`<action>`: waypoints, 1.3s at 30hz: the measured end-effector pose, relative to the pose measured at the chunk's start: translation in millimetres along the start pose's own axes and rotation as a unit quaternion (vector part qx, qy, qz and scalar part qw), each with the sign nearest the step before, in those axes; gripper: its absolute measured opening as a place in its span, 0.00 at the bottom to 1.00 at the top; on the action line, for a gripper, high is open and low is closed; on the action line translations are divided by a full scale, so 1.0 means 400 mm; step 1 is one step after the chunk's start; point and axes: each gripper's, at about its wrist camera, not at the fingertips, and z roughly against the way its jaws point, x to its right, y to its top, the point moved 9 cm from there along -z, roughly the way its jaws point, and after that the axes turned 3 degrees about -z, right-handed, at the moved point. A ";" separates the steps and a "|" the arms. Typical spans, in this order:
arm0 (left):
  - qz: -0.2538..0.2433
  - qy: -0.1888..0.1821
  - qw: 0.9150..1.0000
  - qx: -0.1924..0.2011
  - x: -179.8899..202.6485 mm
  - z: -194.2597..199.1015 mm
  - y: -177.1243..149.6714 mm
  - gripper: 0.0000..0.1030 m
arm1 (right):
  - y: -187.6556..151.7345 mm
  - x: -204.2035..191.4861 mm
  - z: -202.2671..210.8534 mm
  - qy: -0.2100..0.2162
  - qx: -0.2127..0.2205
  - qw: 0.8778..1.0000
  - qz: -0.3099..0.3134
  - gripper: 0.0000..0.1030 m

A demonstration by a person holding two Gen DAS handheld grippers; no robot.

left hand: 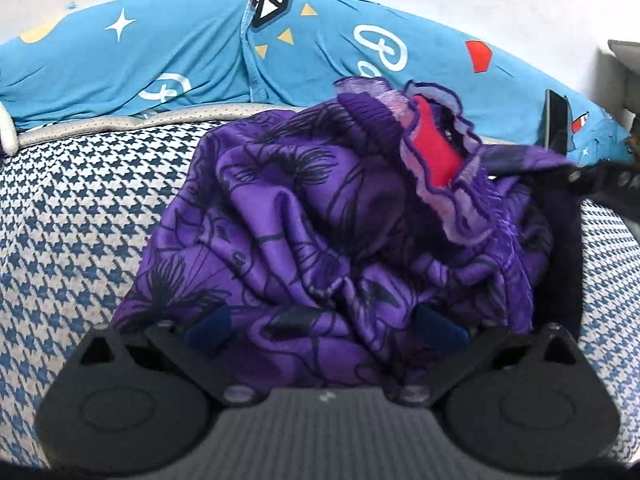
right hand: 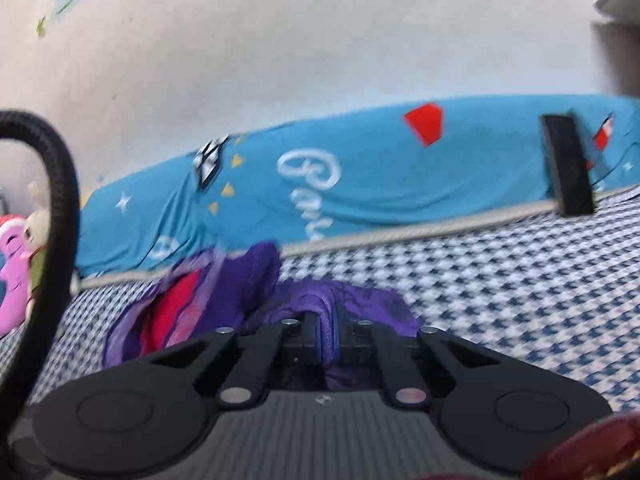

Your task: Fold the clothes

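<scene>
Purple printed garment [left hand: 304, 216] lies bunched on the houndstooth bed cover [left hand: 80, 208], ruffled red-lined edge [left hand: 436, 152] on top. Left gripper [left hand: 324, 328]: 2 blue-padded fingers [left hand: 210, 328] spread wide, cloth heaped between and over them, not pinched. Right gripper [right hand: 325, 332]: fingers pressed together on a fold of the garment [right hand: 344, 296]. Blue patterned sheet [left hand: 180, 64] along the wall behind. Right view blurred.
</scene>
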 end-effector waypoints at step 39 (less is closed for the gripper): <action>0.089 0.029 0.995 0.036 -0.100 0.050 0.075 1.00 | 0.080 0.252 0.057 -0.153 0.029 0.979 -0.129 0.37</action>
